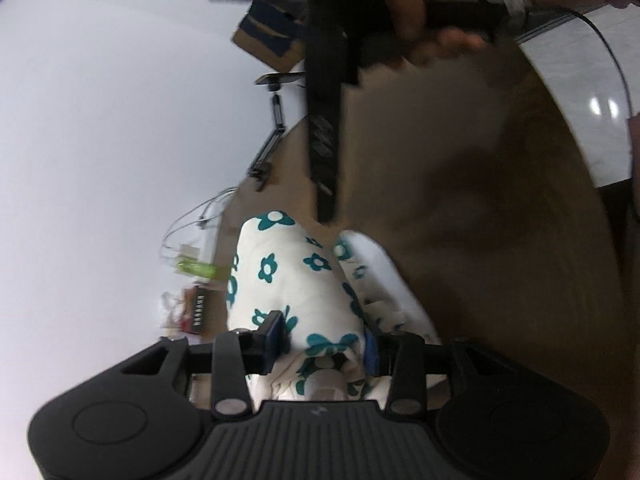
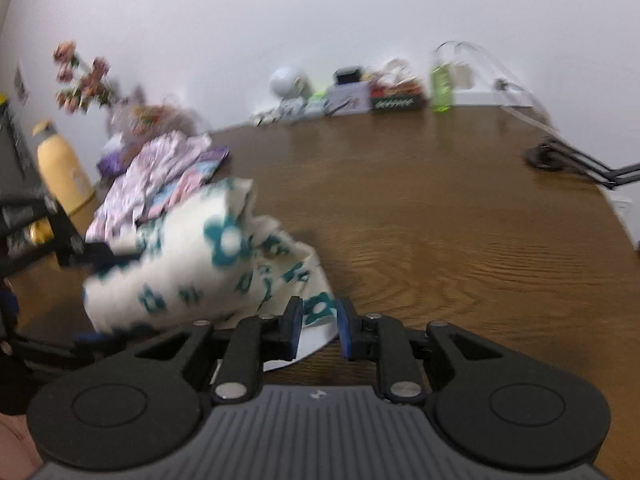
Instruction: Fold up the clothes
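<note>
A cream garment with teal flowers [image 1: 298, 280] hangs bunched between my two grippers above the brown wooden table [image 2: 440, 208]. My left gripper [image 1: 326, 340] has its blue pads around a thick fold of it. The view is rolled on its side. My right gripper [image 2: 318, 320] has its pads closed on a hem of the same garment [image 2: 192, 264], which bulges off to the left. The other gripper's black body [image 1: 324, 128] shows at the top of the left wrist view, blurred.
A pile of pink and purple patterned clothes [image 2: 156, 176] lies at the table's left. A yellow bottle [image 2: 64, 168], flowers [image 2: 84, 80], a green bottle [image 2: 441, 82], boxes [image 2: 396, 98] and a black lamp arm [image 2: 576, 160] line the table's edges.
</note>
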Demonstrator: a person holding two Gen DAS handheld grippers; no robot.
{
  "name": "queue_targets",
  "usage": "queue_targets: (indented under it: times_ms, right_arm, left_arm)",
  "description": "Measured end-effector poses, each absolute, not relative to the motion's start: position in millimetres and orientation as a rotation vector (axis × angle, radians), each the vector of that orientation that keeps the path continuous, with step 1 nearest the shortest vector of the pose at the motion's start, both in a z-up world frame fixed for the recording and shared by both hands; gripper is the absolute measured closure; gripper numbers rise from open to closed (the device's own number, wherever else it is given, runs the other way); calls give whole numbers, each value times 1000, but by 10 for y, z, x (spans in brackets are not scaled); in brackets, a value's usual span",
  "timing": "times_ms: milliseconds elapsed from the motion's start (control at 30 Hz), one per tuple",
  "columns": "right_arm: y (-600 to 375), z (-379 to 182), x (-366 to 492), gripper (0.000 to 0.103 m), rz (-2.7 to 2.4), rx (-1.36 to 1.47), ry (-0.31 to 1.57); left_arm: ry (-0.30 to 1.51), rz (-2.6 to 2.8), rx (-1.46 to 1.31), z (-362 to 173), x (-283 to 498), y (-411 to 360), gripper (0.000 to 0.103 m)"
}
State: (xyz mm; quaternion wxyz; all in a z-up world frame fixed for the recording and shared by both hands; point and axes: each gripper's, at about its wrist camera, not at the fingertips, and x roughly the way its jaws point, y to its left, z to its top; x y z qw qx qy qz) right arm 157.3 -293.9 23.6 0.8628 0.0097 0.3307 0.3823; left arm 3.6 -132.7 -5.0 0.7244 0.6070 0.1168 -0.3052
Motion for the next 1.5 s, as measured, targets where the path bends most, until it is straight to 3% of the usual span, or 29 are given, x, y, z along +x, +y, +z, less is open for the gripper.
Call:
queue_targets:
  times_ms: [133,233,433,567,933,1133,1167,1267,1500]
  right_arm:
    - [-3064,517,1328,83,811,70,575]
    - [-2902,658,1125,77,869,31,501]
    - [-2435,323,1088,75,888,-125,560]
    - [-2416,167,1127,75,916,-77,605]
    - [-2351,86,1073,74,923,-92,589]
    - [-2374,105,1001,74,911,-89,558]
    - [-2371,130,974,74,908,-93,544]
    - [-2308,205,882,74,908,-123,501]
    - [-2050,73,893,74,904,-218,495]
  left_arm:
    - [268,-688,1354,-107,31,-1325,63]
    - [272,-697,1338,-140,26,-1301,61]
    - [317,-744,1249,-144,54,-1136,59]
    - [363,-774,1204,-82,100,-920,60]
    - [483,-736,976,347,348,-333,60]
    - [452,-646,857,579,725,-415,61]
    - [454,-657,839,569,741,-448,65]
    - [481,-709,826,484,891,-610,91]
    - [516,-738,779,287,1241,-793,91]
